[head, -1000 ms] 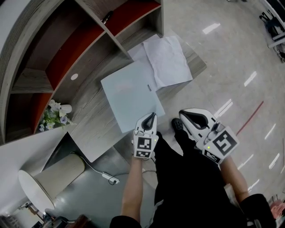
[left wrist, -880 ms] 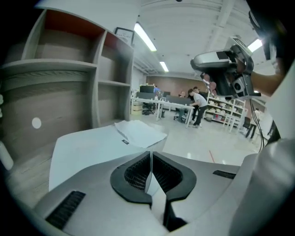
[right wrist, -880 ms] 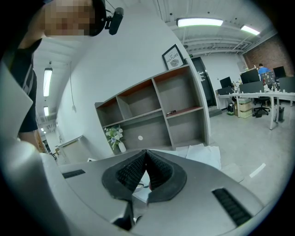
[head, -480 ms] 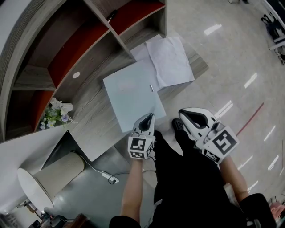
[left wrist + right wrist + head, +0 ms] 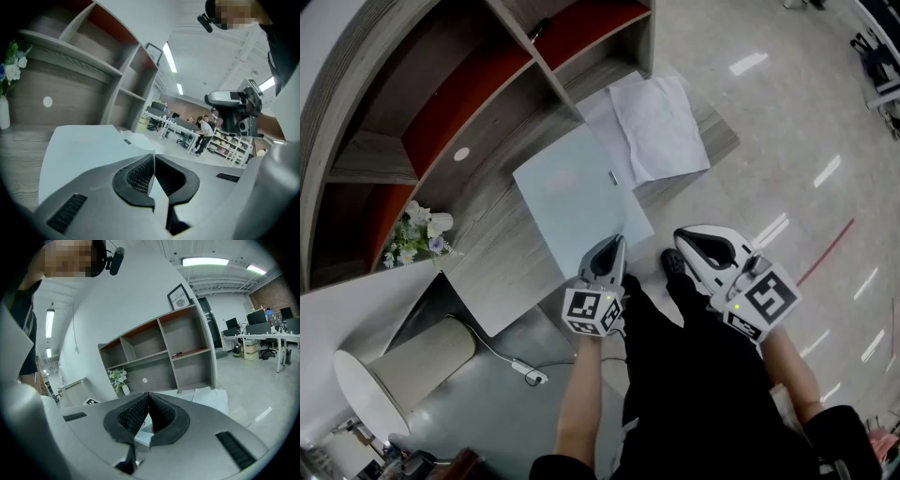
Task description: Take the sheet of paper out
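A pale blue folder [image 5: 577, 197] lies flat on the wooden desk [image 5: 492, 272], with a small label at its right edge. My left gripper [image 5: 617, 246] is shut on the folder's near right corner. In the left gripper view a thin edge of the folder [image 5: 89, 145] runs between the closed jaws of the left gripper [image 5: 152, 159]. Crumpled white sheets of paper [image 5: 661, 127] lie beyond the folder at the desk's far end. My right gripper [image 5: 686, 239] hangs off the desk's near edge over the floor, shut with nothing in it; its jaws meet in the right gripper view [image 5: 147, 401].
A grey shelf unit with red backs [image 5: 441, 103] stands along the desk's left side. A small vase of flowers [image 5: 417, 234] sits by it. Below the desk stand a beige cylinder [image 5: 403, 366] and a white cable with a plug block [image 5: 530, 375]. The person's dark trousers fill the bottom.
My left gripper has rolled and risen a little while keeping its hold, and the folder's near corner has come up with it. The right gripper has stayed put.
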Demonstrator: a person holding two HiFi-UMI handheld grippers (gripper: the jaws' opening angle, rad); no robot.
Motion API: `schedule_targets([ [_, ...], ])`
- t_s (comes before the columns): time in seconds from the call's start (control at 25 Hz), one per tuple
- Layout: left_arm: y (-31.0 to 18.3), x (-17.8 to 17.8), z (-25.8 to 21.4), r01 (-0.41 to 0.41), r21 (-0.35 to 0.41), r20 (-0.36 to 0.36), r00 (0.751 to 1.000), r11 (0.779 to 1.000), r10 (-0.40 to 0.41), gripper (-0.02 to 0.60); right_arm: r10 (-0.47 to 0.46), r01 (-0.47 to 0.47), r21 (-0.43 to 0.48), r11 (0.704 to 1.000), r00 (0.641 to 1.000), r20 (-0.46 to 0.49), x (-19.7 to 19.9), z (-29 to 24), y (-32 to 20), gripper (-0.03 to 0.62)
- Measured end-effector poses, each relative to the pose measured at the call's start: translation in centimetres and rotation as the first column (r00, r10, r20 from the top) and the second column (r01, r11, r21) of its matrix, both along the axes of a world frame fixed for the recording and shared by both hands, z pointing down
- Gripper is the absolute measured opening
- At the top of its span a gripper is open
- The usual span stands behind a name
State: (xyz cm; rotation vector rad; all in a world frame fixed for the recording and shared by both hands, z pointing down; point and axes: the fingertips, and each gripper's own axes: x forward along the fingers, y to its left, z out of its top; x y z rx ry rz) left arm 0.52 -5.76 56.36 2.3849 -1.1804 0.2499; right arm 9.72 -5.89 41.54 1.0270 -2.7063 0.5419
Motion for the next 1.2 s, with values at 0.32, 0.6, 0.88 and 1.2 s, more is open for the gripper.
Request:
schedule_targets([
  [0.32,0.4,-2.4,-3.8,0.116,0.065,-0.047,0.992,0.991,-0.113,0.018,-0.033,0.033,0.011,0.999,0.999,0.008,-1.2,-0.4,0.3,0.012],
  [0.6,1.6,-5.9,-7.2,0.246,0.101,-0.110,0.966,0.964,-0.235,0.018,-0.073,0.073,0.027,0.997,0.997,0.022,-3.1,-1.0,0.3,0.012],
  [0.88,3.0,-9.8,-9.9,0.355,0.136,-0.116,0.933,0.925,-0.341,0.018,-0.118,0.117,0.041,0.992,0.992,0.031,-5.8,-1.7,0.3,0.012],
  [1.2,5.5,-14.6,-10.5,0.458,0.115,-0.136,0.886,0.882,-0.442,0.018,-0.158,0.157,0.042,0.987,0.987,0.023,-9.3,-1.8,0.4,0.012],
])
